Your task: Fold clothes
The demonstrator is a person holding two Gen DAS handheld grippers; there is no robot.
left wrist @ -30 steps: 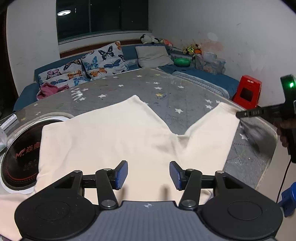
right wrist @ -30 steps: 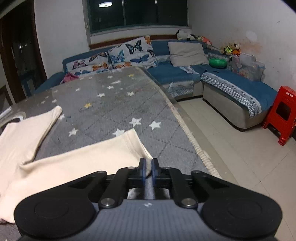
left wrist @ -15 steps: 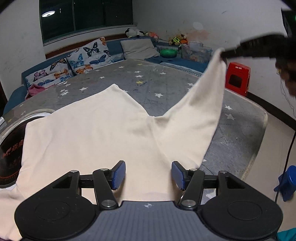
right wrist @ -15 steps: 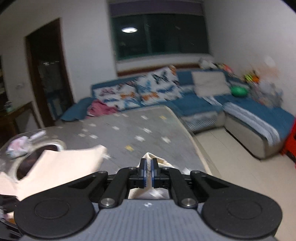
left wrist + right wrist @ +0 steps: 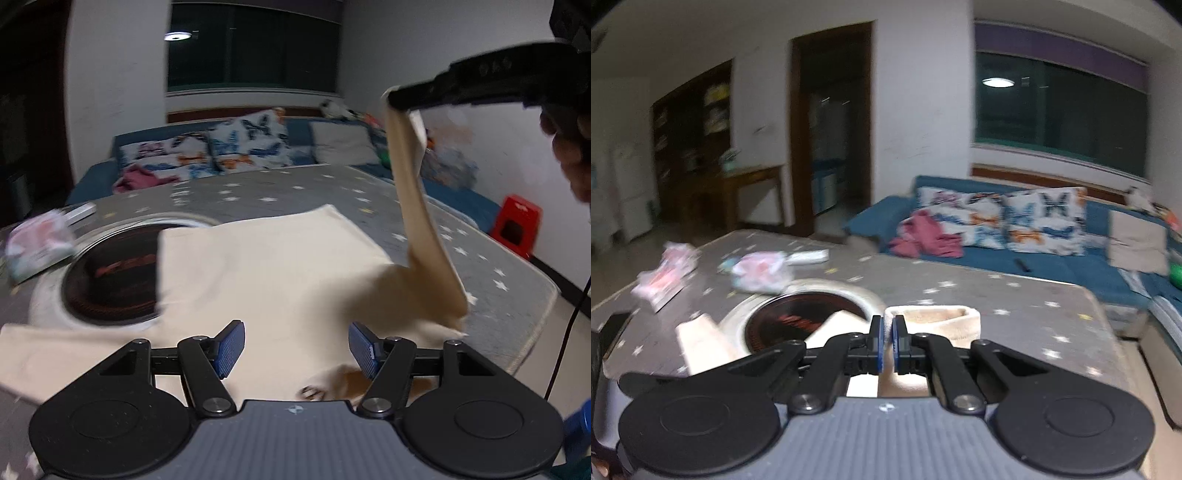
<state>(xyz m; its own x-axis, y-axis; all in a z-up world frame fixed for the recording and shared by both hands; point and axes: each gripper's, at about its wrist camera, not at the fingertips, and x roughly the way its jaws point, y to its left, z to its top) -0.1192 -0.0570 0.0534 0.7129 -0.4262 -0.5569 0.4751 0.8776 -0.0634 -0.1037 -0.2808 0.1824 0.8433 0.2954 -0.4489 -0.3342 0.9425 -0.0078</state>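
A blue sofa (image 5: 1052, 266) with butterfly pillows (image 5: 1045, 218), a red stool (image 5: 519, 229), and a star-patterned table (image 5: 1015, 295).

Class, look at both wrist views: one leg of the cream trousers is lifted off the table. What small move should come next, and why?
Probably carry the right gripper leftward and lower, laying the lifted leg over the flat leg. Its jaws are shut on the leg's cuff, which hangs clear above the table, while the left gripper waits open over the waist end.

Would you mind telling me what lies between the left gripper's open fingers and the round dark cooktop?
Only the cream garment, spread flat on the star-patterned table; its edge overlaps the cooktop. The left wrist view shows this beyond the left gripper.
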